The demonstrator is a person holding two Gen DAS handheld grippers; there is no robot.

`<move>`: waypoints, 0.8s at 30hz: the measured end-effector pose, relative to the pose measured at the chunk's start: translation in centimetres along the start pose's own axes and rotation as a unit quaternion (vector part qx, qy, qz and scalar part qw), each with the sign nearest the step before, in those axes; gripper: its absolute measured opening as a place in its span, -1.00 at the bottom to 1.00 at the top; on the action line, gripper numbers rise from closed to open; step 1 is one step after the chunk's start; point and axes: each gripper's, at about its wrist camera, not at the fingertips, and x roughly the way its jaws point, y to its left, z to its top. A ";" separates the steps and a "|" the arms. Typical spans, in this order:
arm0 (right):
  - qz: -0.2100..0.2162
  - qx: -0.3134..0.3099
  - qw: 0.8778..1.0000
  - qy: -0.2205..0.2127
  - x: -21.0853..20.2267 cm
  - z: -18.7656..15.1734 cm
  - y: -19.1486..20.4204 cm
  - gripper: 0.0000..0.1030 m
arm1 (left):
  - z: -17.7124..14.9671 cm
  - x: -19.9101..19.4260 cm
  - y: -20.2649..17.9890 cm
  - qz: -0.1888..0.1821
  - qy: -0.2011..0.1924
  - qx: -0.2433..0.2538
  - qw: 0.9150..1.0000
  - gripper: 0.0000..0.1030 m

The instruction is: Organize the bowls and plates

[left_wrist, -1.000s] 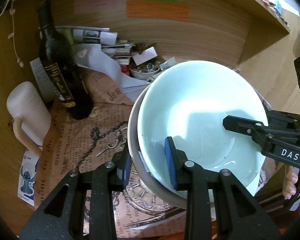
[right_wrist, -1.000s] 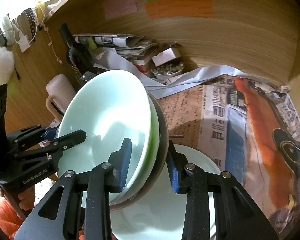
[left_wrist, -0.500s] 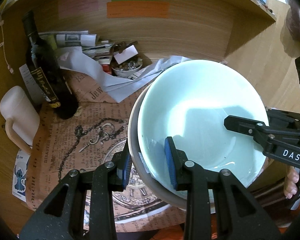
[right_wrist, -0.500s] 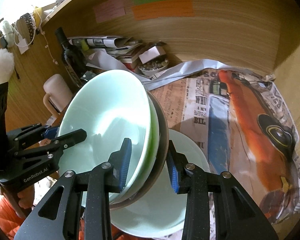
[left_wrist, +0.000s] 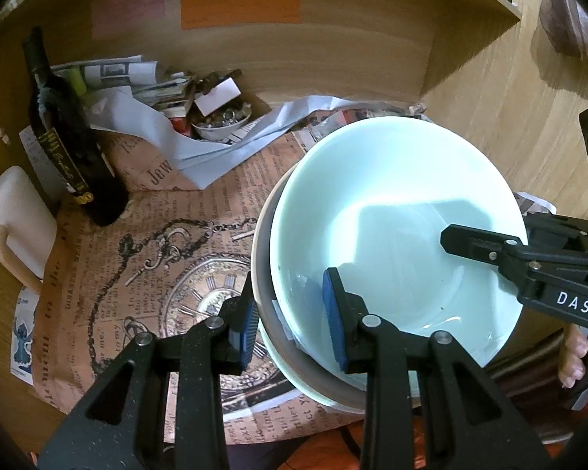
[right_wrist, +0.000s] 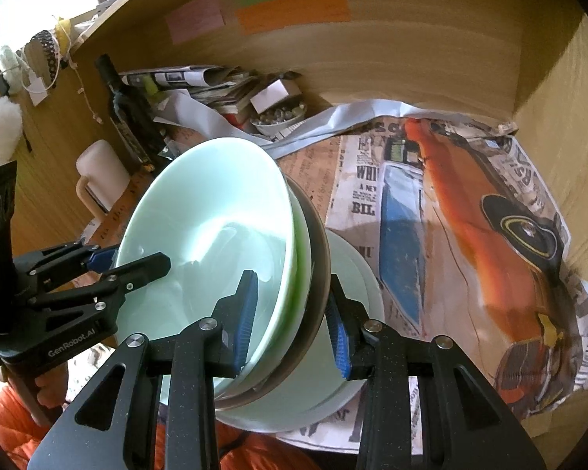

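At the bottom of the left wrist view the left gripper [left_wrist: 292, 319] pinches the near rim of a stack of bowls [left_wrist: 396, 243], one blue pad outside the grey outer bowl and one inside the pale green top bowl. At the bottom of the right wrist view the right gripper [right_wrist: 292, 321] clamps the opposite rim of the same stack the same way. The stack is tilted and held above a pale green plate [right_wrist: 356, 274], which lies on the papered shelf floor at lower centre of the right view. Orange cloth [right_wrist: 4, 423] shows at the lower left corner there. The floor is lined with a brown clock-print sheet [left_wrist: 145, 266] at centre left of the left view and a newspaper with an orange car [right_wrist: 486, 211] at right of the right view. Farther back, at left of the left view, stand a white mug [left_wrist: 15, 215] and a dark wine bottle [left_wrist: 66, 145]. Behind them lie rolled newspapers [left_wrist: 109, 70] and a small bowl of odds and ends [left_wrist: 223, 123]. On the wooden back wall [left_wrist: 372, 51], at the top, stick pink, green and orange notes [left_wrist: 239, 8]
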 end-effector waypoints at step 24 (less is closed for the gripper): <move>0.016 0.038 0.998 0.043 3.2 -0.3 -3.0 -0.41 | 0.2 3.3 -0.7 0.009 0.031 0.014 0.999 -0.39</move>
